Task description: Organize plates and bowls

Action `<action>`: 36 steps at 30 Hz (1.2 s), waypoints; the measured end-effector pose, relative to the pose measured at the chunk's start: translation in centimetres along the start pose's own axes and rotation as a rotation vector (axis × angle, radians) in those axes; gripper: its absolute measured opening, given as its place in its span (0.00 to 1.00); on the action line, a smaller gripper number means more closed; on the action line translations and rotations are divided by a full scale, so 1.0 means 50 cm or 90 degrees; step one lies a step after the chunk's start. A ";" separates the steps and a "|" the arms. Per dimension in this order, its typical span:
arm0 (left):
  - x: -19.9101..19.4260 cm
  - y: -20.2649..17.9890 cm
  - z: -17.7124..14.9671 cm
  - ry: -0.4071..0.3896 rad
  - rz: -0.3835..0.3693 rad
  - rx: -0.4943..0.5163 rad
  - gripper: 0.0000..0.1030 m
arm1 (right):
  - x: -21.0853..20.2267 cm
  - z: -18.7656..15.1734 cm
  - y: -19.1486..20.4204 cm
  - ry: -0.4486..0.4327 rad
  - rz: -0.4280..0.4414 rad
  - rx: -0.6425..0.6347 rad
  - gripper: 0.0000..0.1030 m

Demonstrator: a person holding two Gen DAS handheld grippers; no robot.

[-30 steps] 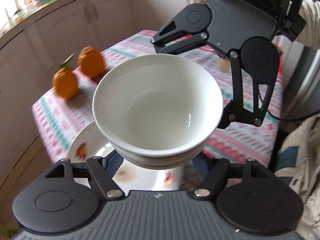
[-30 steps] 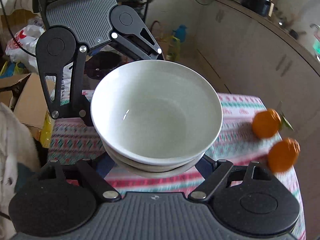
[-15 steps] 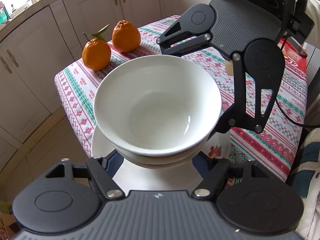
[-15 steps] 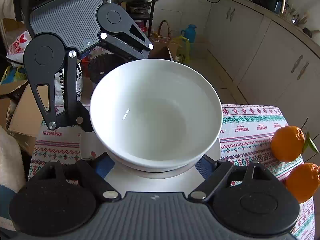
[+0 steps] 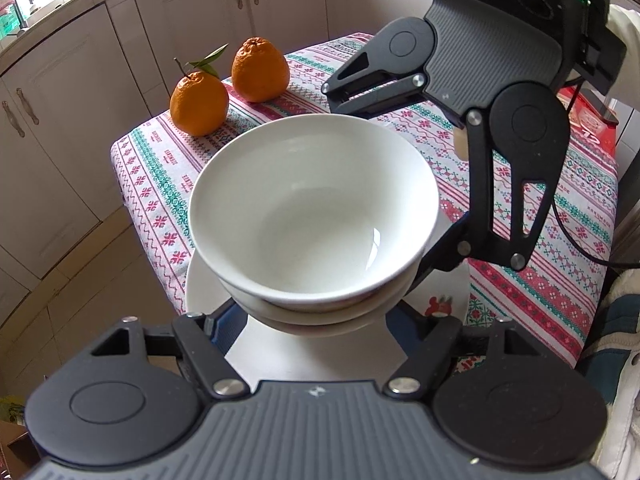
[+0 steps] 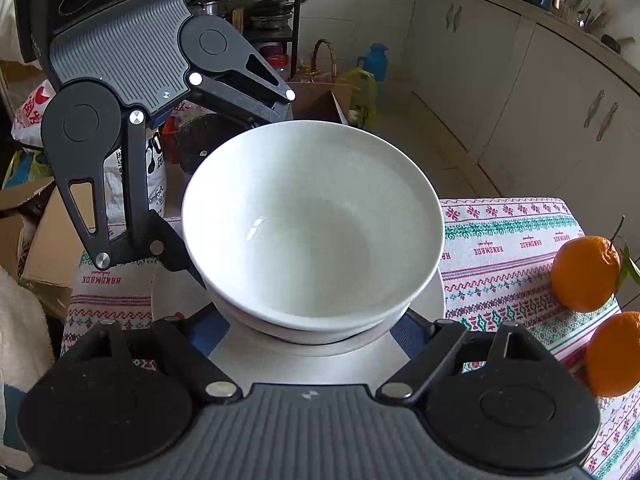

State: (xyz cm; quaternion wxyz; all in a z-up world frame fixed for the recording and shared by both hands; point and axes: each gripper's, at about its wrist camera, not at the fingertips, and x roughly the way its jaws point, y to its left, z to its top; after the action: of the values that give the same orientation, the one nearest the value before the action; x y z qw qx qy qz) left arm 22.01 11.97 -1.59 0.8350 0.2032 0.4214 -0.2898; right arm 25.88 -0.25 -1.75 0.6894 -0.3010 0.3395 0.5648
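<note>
Two oranges (image 5: 199,103) sat on the desk (image 5: 160,184) at 10 o'clock from the bowls (image 5: 316,216). The two nested bowls were over the plate (image 5: 208,288) at the desk's near edge. Your left gripper (image 5: 312,322) reached in at their 6 o'clock. Its fingers (image 5: 226,322) flanked the lower bowl and were spreading; contact was hidden. Your right gripper (image 6: 306,330) faced it from 2 o'clock, its fingers (image 6: 208,330) flanking the same bowl. I could not tell whether they were clenched.
</note>
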 end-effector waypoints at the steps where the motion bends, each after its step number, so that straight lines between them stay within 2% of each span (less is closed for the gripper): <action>1: 0.001 0.000 0.000 -0.001 0.000 -0.004 0.76 | 0.000 0.000 -0.001 0.000 0.001 0.004 0.87; 9: -0.004 -0.010 -0.007 -0.012 0.025 0.005 0.79 | -0.001 -0.001 0.003 0.001 -0.002 0.017 0.88; 13: -0.016 -0.026 -0.018 -0.031 0.043 0.001 0.86 | -0.010 -0.007 0.010 -0.012 0.001 0.028 0.98; 14: -0.019 -0.030 -0.023 -0.035 0.044 -0.001 0.89 | -0.014 -0.008 0.013 -0.015 -0.003 0.030 0.99; 19: -0.041 -0.063 -0.046 -0.055 0.080 -0.005 0.90 | -0.044 -0.017 0.037 -0.021 -0.030 0.030 1.00; 23: -0.075 -0.091 -0.061 -0.093 0.117 -0.029 0.91 | -0.076 -0.024 0.061 -0.033 -0.060 0.039 1.00; 26: -0.106 -0.123 -0.072 -0.151 0.178 -0.050 1.00 | -0.096 -0.030 0.083 -0.033 -0.113 0.058 1.00; 29: -0.140 -0.160 -0.081 -0.219 0.232 -0.084 1.00 | -0.120 -0.041 0.114 -0.035 -0.193 0.098 1.00; 31: -0.156 -0.179 -0.083 -0.251 0.256 -0.138 1.00 | -0.139 -0.053 0.131 -0.039 -0.241 0.151 1.00; 36: -0.177 -0.230 -0.081 -0.254 0.294 -0.256 0.99 | -0.196 -0.089 0.187 -0.063 -0.386 0.305 1.00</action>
State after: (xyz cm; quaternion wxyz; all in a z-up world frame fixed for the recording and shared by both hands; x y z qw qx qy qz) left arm 7.87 8.49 2.29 0.9675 0.0645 0.2415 -0.0388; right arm 14.84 -7.72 3.25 0.8913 -0.1906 0.3238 0.2537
